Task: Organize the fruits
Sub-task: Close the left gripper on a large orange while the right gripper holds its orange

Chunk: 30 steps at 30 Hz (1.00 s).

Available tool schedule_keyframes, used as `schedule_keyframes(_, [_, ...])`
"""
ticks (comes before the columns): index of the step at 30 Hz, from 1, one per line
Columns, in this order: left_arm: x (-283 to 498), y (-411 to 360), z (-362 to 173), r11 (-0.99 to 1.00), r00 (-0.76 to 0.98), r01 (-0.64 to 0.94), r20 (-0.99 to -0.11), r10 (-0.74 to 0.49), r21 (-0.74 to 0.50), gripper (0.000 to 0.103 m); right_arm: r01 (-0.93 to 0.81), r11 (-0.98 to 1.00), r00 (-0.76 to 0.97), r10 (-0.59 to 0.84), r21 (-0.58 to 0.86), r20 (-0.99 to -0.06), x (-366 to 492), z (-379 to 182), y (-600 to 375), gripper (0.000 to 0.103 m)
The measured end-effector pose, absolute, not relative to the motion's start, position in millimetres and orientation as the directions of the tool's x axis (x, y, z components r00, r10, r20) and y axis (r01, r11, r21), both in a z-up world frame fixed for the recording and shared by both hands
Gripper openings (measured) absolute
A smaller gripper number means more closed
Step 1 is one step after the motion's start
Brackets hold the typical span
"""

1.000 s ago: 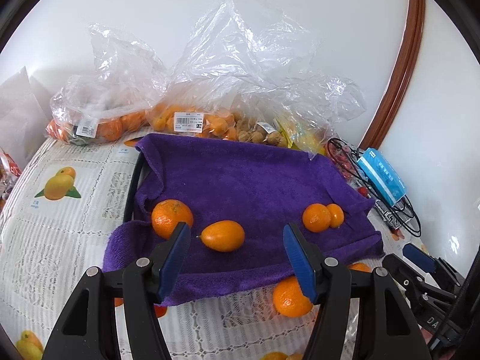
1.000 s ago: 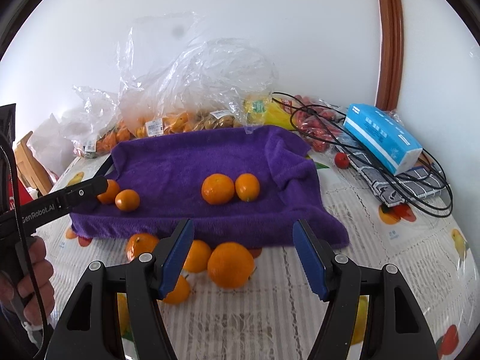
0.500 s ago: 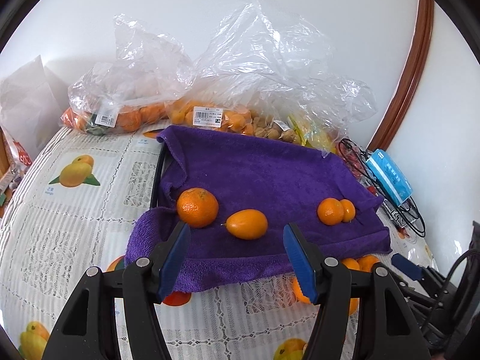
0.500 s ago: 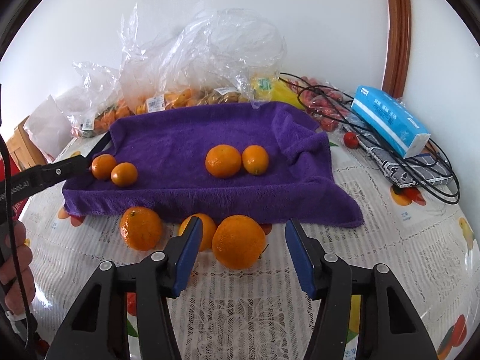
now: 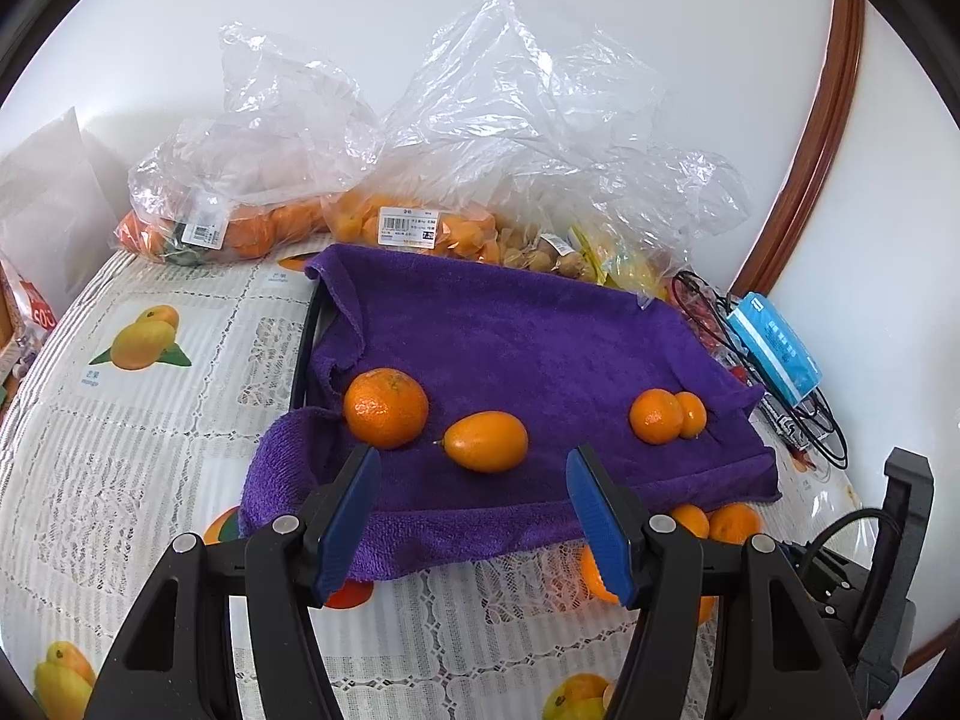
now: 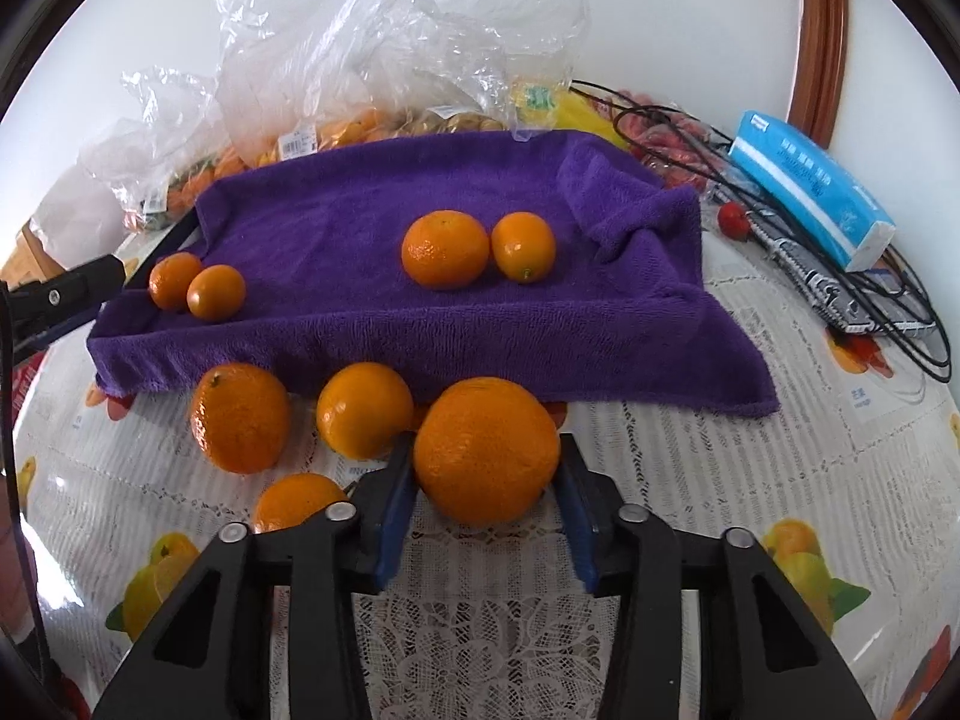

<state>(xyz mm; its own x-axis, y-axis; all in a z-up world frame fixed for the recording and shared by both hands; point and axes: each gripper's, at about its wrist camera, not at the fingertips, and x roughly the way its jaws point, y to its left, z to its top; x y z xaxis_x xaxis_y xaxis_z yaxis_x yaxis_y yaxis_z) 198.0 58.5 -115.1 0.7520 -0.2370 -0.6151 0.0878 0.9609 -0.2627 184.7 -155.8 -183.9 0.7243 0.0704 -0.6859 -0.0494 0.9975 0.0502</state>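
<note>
Oranges are lying both on and in front of a purple towel (image 6: 372, 228) that is covering a dark tray on the fruit-print tablecloth (image 6: 750, 480). Going left to right in the right wrist view, the tip of the left gripper (image 6: 66, 294) is showing at the towel's left edge, just beside a small orange (image 6: 173, 279) and an oval kumquat (image 6: 215, 292) that are touching each other on the cloth. Further right on the towel, a round orange (image 6: 445, 249) and a smaller one (image 6: 523, 246) are sitting side by side. In front of the towel, a stemmed orange (image 6: 240, 417), a smooth orange (image 6: 364, 410) and a low orange (image 6: 298, 501) are resting on the tablecloth. Next to them, the right gripper (image 6: 487, 501) is closing its jaws around a large orange (image 6: 487, 450), with the blue pads touching its sides. At the far right, a blue tissue pack (image 6: 810, 189) is lying on black cables.

In the left wrist view, the left gripper (image 5: 474, 516) is hovering with its jaws spread and nothing between them, over the towel's front edge. Clear plastic bags (image 5: 456, 138) of fruit are piled against the wall behind.
</note>
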Motion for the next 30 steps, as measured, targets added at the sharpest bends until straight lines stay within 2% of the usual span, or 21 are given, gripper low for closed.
schedule_keyframes(8, [195.0,45.1,-117.8,0.948,0.729,0.165,-0.613,-0.303,-0.272,0.062,-0.020,0.998,0.774,0.054,0.061,-0.631,174.1,-174.2,-172.1,0.043])
schedule_keyframes(14, [190.2,20.4,-125.0,0.928,0.679,0.265,-0.632,-0.372,-0.262,0.062,-0.011,0.999,0.765,0.039,0.048,-0.643,168.3,-175.5,-192.0,0.043])
schedule_keyframes(18, [187.0,-0.8,-132.4,0.924,0.657,0.313,-0.653,-0.377,-0.219,0.062,-0.010,0.999,0.759,0.033,0.039,-0.650,165.3,-179.5,-202.0,0.043])
schedule_keyframes(27, [199.8,-26.6,-154.6,0.933,0.595,0.311,-0.728,-0.340,-0.181,0.062,-0.043,0.993,0.737,0.108,0.113,-0.668,169.9,-185.1,-209.3,0.043])
schedule_keyframes(28, [201.7,-28.0,-157.0,0.937,0.590,0.301,-0.738,-0.328,-0.175,0.060,-0.045,0.992,0.737,0.110,0.114,-0.667,169.8,-185.1,-209.2,0.043])
schedule_keyframes(29, [202.6,-29.0,-158.9,0.939,0.588,0.297,-0.743,-0.322,-0.172,0.051,-0.049,0.992,0.736,0.115,0.116,-0.667,169.6,-185.2,-209.1,0.043])
schedule_keyframes(30, [201.7,-30.0,-158.8,0.942,0.595,0.293,-0.740,-0.313,-0.162,0.048,-0.050,0.992,0.735,0.116,0.117,-0.668,170.0,-185.5,-208.7,0.043])
